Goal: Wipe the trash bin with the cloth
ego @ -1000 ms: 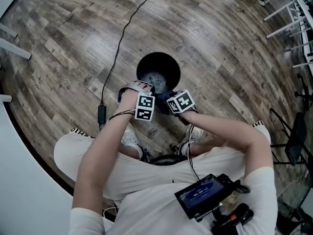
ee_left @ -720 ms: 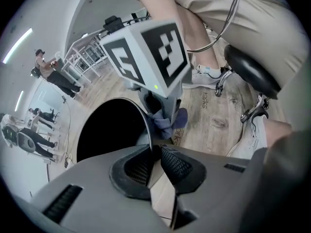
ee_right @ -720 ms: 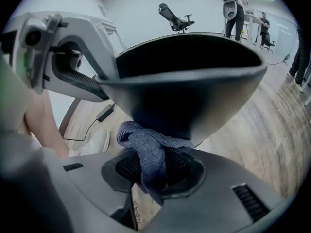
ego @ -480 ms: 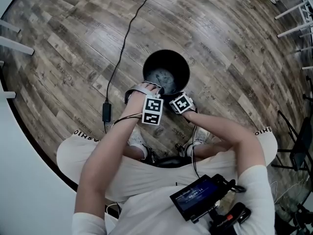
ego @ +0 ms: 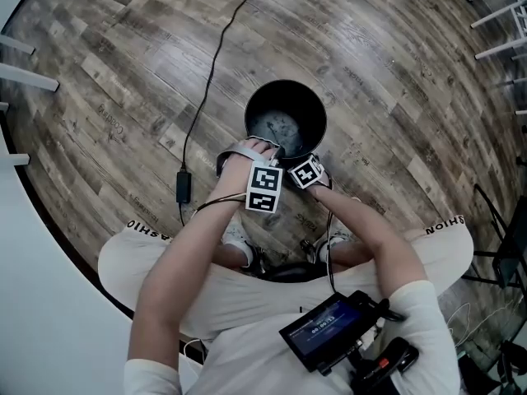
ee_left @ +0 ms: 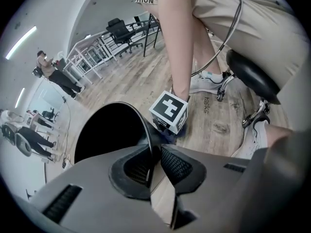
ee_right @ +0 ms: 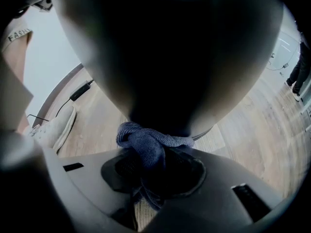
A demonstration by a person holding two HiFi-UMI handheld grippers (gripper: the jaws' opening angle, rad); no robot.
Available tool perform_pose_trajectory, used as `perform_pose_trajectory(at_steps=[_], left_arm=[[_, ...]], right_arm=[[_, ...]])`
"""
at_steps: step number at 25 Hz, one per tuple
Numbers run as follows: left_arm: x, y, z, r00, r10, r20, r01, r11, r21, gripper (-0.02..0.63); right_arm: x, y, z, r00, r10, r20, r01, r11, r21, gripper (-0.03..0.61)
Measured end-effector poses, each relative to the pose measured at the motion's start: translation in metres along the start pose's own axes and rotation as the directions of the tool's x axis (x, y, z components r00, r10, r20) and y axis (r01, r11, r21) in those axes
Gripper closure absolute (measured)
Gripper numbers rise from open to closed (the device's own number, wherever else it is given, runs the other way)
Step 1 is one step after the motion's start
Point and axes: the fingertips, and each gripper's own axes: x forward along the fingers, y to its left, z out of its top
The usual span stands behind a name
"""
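Looking down from the head view, the black trash bin [ego: 285, 94] stands upright on the wood floor [ego: 379, 56], a bit above the middle of the frame. The person sits right behind it, knees to either side.

The left gripper [ee_left: 151, 163] has its jaws pinched together on the bin's thin rim [ee_left: 142, 125], one pad inside and one outside. In its own view the dark mouth of the bin fills the left-middle. That's at the lower-left edge of the bin from above.

The right gripper [ee_right: 151, 168] is clamped on a bunched blue cloth [ee_right: 147, 145], which sticks out past the jaws in a twisted wad. In the right gripper view the bin's outer wall [ee_right: 165, 57] takes up most of the upper frame, and the cloth sits right at the bottom of that dark mass. Looks like it's pressed against the wall down low, but it's so dark there I wouldn't swear to actual contact. From the head view this gripper's marker cube [ego: 306, 173] sits just outside the bin's lower-right edge, close beside the left one's cube [ego: 264, 189].

Other stuff: a black cable [ego: 211, 81] runs down from the top of the frame to a small block [ego: 182, 187] on the floor left of the bin. A lit screen [ego: 324, 329] hangs at the person's chest, bottom centre.
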Motion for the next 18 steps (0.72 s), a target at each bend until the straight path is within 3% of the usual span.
perform_pose_trajectory(at_steps=[6,10,18], left_arm=[[0.0,-0.002,0.003,1.0,-0.016,0.013,0.016,0.999,-0.033,0.546],[-0.005,-0.004,-0.002,1.0,-0.017,0.005,0.017,0.999,-0.03,0.508],[-0.004,-0.01,-0.026,0.998,0.004,-0.067,-0.003,1.0,0.025,0.489]], right_arm=[[-0.028,0.006,0.006,0.999,0.046,0.005,-0.046,0.998,0.041,0.472],[-0.073,0.024,0.014,0.996,0.089,-0.007,-0.088,0.994,0.067,0.472],[-0.162,0.048,0.058,0.986,0.133,0.104,-0.141,0.987,0.077,0.472]])
